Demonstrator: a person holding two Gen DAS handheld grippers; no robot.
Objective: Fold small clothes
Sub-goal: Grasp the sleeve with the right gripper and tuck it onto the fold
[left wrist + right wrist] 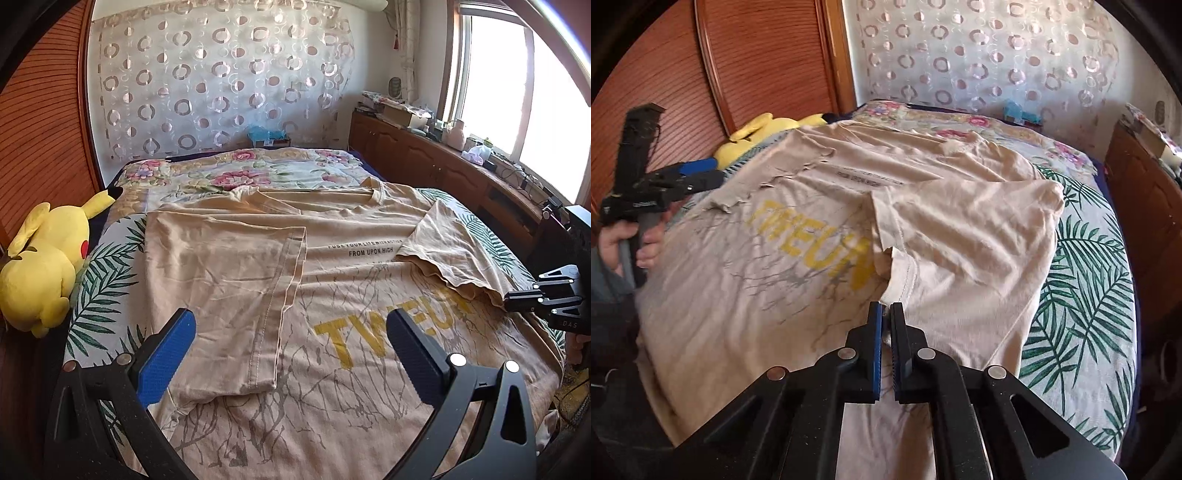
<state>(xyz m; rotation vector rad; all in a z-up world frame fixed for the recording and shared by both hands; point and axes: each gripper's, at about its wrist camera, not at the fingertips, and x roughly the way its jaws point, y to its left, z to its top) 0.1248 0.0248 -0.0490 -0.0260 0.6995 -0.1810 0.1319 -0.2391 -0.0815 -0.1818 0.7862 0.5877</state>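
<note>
Left wrist view: the left gripper hovers with its jaws spread wide and nothing between the pads, over a beige cotton T-shirt with yellow block letters and grey branch print that lies flat on the bed with a leaf-and-flower patterned sheet. The shirt's left sleeve and side panel are folded inward, their hemmed edge lying just ahead of the blue-padded finger, between the two fingers and slightly to the left. Far to the right of these jaws, the right gripper meets the edge of the other folded-in sleeve. A yellow plush toy with red cheeks and black-tipped ears rests at the bed's edge, well to the left of the jaws. In the right wrist view the right gripper has its jaws drawn together to a thin slit, pinching the hem of the sleeve fold right at the fingertips; the shirt spreads away ahead and to the left of them, the printed letters just beyond the tips. At the far left a hand holds the left gripper.
</note>
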